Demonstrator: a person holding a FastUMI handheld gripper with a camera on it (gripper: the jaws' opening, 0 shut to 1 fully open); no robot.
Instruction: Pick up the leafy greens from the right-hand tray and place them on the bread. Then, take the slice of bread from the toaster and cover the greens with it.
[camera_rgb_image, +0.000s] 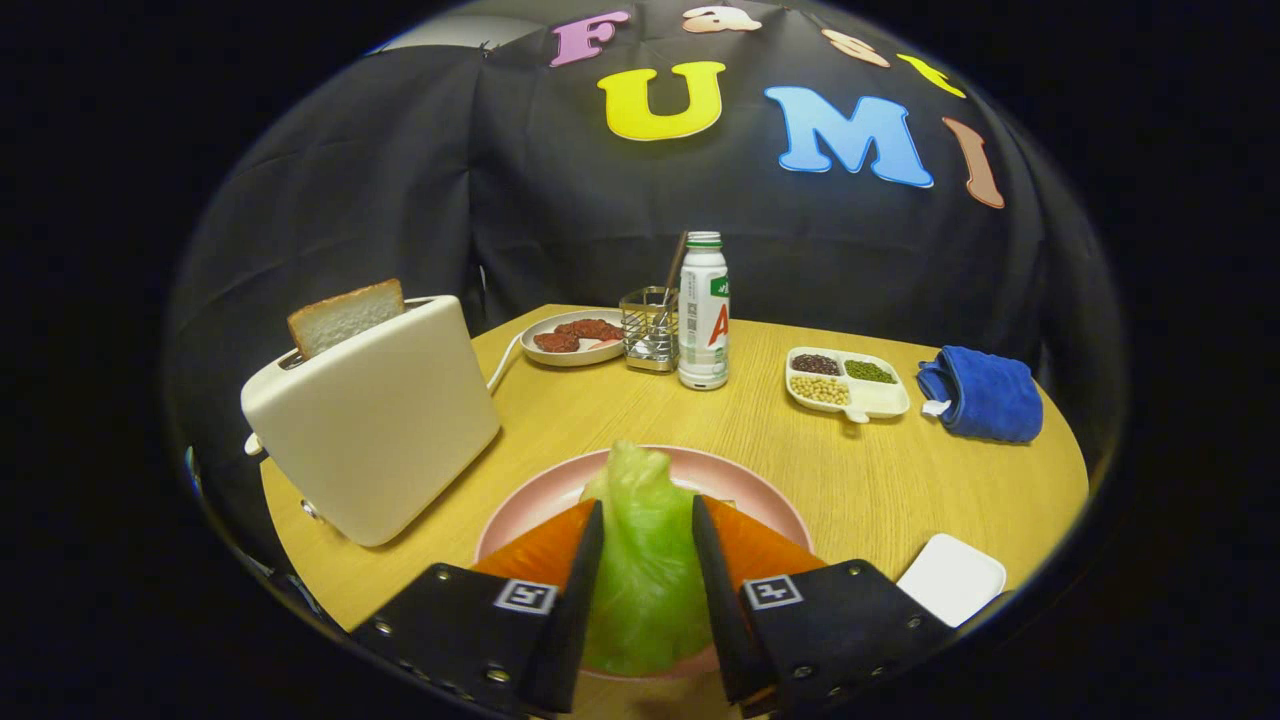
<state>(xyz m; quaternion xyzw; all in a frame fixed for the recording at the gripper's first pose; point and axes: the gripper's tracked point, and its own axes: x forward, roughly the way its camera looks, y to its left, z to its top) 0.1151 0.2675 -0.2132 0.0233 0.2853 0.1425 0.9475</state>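
Observation:
A pale green lettuce leaf (640, 560) sits between my gripper's (646, 512) two fingers, which press on it from both sides. The leaf hangs over the pink plate (770, 495) just ahead of the fingers and hides the plate's middle. The bread on the plate is covered, so I cannot tell how it lies. Left of the plate stands a cream toaster (375, 430) with a slice of bread (345, 315) sticking up from its slot. An empty white tray (950, 578) lies to the right of the fingers.
Beyond the plate stand a white bottle (703, 315), a wire utensil holder (650, 330) and a plate of meat patties (575, 338). A divided dish of beans (848, 382) and a folded blue cloth (985, 395) lie far right. The toaster's cord runs toward the meat plate.

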